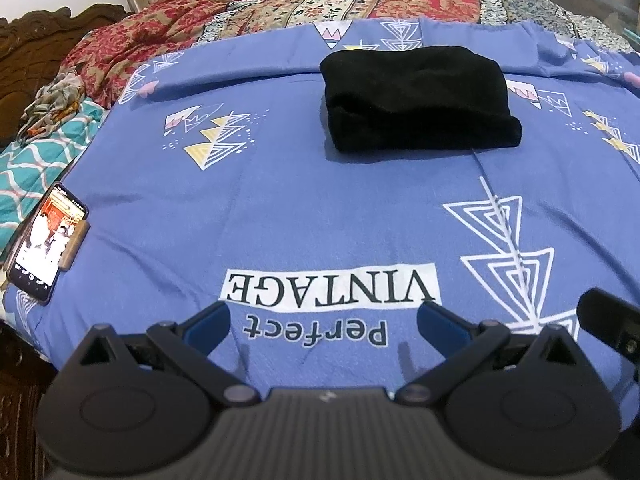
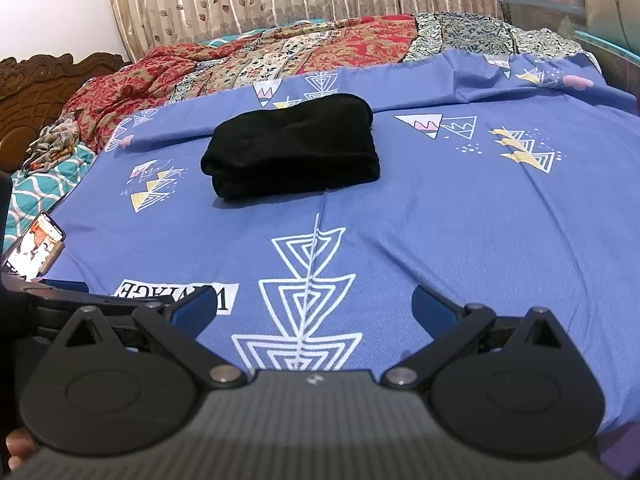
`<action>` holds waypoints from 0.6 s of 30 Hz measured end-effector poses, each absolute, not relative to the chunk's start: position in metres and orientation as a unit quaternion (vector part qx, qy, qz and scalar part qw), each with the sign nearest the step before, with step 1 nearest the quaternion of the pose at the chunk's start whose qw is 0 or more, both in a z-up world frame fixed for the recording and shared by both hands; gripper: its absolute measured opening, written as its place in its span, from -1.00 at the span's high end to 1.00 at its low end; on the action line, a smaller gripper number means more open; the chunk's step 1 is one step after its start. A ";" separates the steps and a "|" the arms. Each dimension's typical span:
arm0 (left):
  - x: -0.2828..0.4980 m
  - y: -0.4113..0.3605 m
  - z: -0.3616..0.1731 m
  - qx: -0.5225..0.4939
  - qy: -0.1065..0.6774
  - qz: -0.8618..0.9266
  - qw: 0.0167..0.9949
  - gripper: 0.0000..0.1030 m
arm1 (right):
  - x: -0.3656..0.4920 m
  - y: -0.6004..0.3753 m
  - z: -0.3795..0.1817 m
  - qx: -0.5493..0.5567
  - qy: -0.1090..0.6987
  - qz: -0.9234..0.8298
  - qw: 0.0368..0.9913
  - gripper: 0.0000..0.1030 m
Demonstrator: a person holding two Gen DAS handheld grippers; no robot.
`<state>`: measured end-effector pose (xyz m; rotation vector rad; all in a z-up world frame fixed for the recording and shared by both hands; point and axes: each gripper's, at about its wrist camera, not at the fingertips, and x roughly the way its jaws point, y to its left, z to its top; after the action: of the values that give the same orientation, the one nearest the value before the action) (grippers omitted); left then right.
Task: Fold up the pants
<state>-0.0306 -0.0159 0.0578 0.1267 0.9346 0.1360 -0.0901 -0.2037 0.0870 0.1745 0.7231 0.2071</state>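
Both hand-held grippers [image 1: 324, 324] [image 2: 312, 308] spread, folded pants [image 1: 420, 98] ahead.

Black pants [image 1: 420, 98] lie folded (a thick, compact bundle) on the bedsheet [image 1: 280, 208].

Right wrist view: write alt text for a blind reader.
Black pants lie folded into a compact bundle on a blue patterned bedsheet. The right gripper hovers in front, jaws open and empty; a lit phone rests at the sheet's left edge.
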 end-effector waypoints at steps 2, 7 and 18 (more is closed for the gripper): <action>-0.031 -0.015 0.058 0.059 0.450 0.066 0.889 -1.00 | -0.090 -0.204 0.087 0.085 0.352 0.101 0.926 -1.00; -0.031 -0.014 0.058 0.058 0.450 0.068 0.888 -1.00 | -0.090 -0.204 0.087 0.085 0.353 0.101 0.926 -1.00; -0.029 -0.011 0.058 0.050 0.454 0.070 0.887 -1.00 | -0.090 -0.202 0.085 0.086 0.358 0.101 0.924 -1.00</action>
<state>-0.0290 -0.0114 0.0576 0.1043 0.9437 0.1449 -0.0905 -0.2021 0.0849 0.1758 0.7346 0.2077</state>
